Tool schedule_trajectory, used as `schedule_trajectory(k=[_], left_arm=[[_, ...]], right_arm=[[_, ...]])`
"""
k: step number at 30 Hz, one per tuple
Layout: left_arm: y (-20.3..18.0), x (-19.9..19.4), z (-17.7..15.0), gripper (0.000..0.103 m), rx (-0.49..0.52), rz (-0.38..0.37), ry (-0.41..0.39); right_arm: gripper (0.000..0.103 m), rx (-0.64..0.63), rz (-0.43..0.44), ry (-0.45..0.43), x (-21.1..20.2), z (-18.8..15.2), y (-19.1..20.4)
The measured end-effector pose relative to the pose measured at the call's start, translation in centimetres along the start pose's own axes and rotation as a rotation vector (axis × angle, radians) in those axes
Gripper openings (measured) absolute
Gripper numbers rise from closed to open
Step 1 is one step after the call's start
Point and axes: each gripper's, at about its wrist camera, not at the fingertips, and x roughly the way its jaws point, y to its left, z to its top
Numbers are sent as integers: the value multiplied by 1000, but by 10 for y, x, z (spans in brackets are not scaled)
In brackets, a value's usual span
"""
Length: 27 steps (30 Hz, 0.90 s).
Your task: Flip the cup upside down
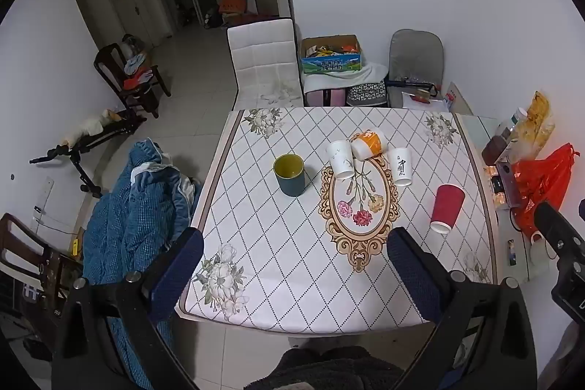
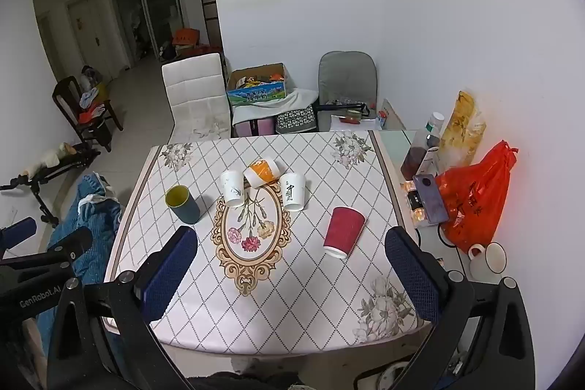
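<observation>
A dark green cup with a yellow inside (image 1: 289,174) (image 2: 182,204) stands upright, mouth up, on the left of the table (image 1: 278,276) (image 2: 292,302). A white paper cup (image 1: 340,159) (image 2: 232,187) stands upright. An orange and white cup (image 1: 366,144) (image 2: 261,172) lies tilted behind it. A white cup with black writing (image 1: 400,166) (image 2: 293,191) and a red ribbed cup (image 1: 446,208) (image 2: 343,231) stand upside down. My left gripper (image 1: 294,242) is open and empty above the table's near edge. My right gripper (image 2: 292,240) is open and empty, likewise well short of the cups.
A red plastic bag (image 2: 475,200), bottles, a phone (image 2: 430,198) and a white mug (image 2: 488,256) crowd the glass strip at the right. A blue quilted garment (image 1: 135,203) hangs at the table's left. Chairs (image 1: 265,61) and a box stand behind the table.
</observation>
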Motion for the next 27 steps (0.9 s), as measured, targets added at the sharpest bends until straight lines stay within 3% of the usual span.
schedule_trajectory(k=[27], left_arm=[[-7,-8,6,103,1,-9,-15]], right_arm=[[103,7,19,6,-4,2,4]])
